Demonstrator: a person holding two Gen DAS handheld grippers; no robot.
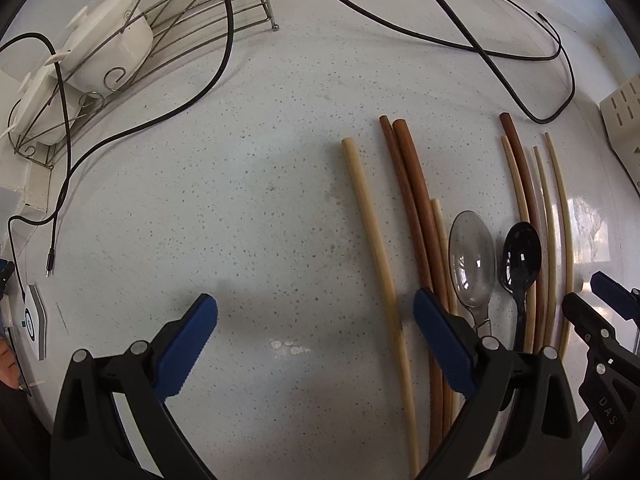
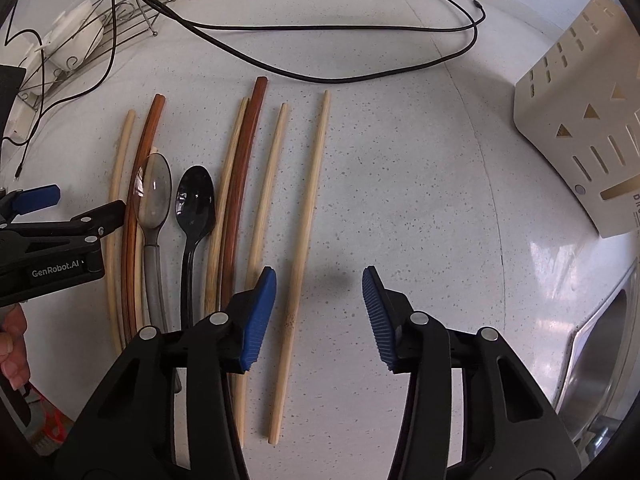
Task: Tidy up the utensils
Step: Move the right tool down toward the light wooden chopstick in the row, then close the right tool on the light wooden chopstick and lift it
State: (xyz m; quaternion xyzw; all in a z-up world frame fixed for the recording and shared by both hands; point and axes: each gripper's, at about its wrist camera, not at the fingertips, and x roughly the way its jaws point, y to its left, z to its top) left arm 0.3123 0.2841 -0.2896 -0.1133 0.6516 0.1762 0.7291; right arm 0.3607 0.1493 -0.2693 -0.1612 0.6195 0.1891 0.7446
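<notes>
Pale and dark brown chopsticks lie side by side on the speckled white counter (image 1: 200, 200), with a clear grey spoon (image 1: 472, 260) and a black spoon (image 1: 520, 256) among them. My left gripper (image 1: 314, 308) points down and stands open; one pale chopstick (image 1: 376, 248) lies between its fingers, untouched. Two brown chopsticks (image 1: 412, 200) run under its right finger. My right gripper (image 2: 318, 280) is open too, with the rightmost pale chopstick (image 2: 308, 200) between its pads, nearer the left pad and not pressed. Each view shows the other gripper at its edge: right gripper (image 1: 586, 290), left gripper (image 2: 80, 204).
A cream slotted utensil holder (image 2: 580, 120) stands at the right. A steel sink (image 2: 600, 360) lies at the lower right. A wire dish rack (image 1: 120, 52) with white bowls is at the back left. Black cables (image 2: 320, 28) loop behind the utensils. A hand (image 2: 12, 344) shows at the left edge.
</notes>
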